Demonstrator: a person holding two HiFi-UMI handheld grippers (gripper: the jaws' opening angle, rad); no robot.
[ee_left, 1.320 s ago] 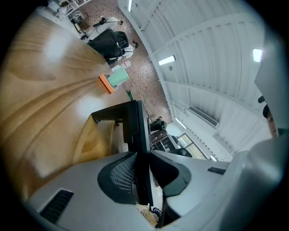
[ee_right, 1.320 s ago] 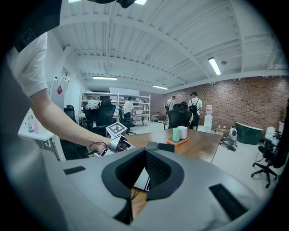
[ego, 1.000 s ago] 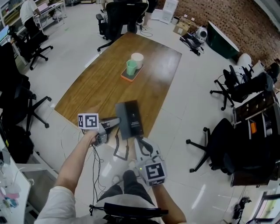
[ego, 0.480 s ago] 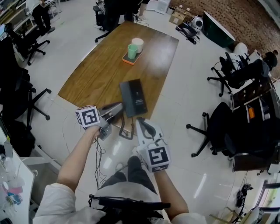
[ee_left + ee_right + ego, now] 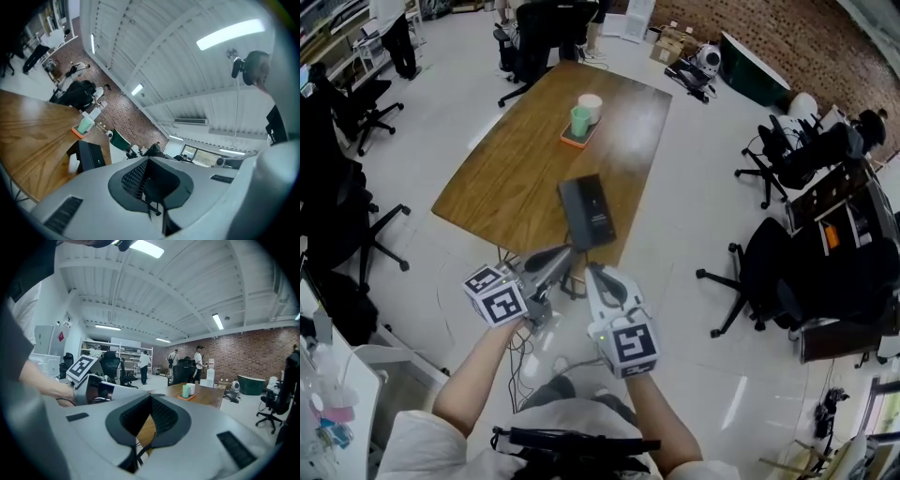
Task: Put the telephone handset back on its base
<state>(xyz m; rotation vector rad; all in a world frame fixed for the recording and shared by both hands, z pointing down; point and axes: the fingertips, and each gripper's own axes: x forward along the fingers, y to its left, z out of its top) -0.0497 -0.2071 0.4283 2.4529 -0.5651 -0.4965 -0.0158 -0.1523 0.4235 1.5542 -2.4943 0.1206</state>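
Note:
The dark telephone (image 5: 587,212) lies near the near end of the wooden table (image 5: 502,183); it also shows in the left gripper view as a black telephone (image 5: 89,154). I cannot tell the handset apart from the base. Its coiled cord (image 5: 140,446) hangs off the table's near edge. My left gripper (image 5: 565,253) is off that edge, tilted up, and its jaws have just been closing with nothing between them; they are now shut (image 5: 149,160). My right gripper (image 5: 593,272) is beside it, also shut (image 5: 151,397) and holding nothing.
An orange tray with a green and a white cup (image 5: 582,119) stands at the table's far end. Black office chairs stand to the right (image 5: 769,281) and left (image 5: 342,225). Cables lie on the white floor (image 5: 525,347) below my hands.
Both grippers have drawn back from the telephone toward me, past the table's near edge. The left one rose, rolled and closed its jaws. The telephone has stayed on the table.

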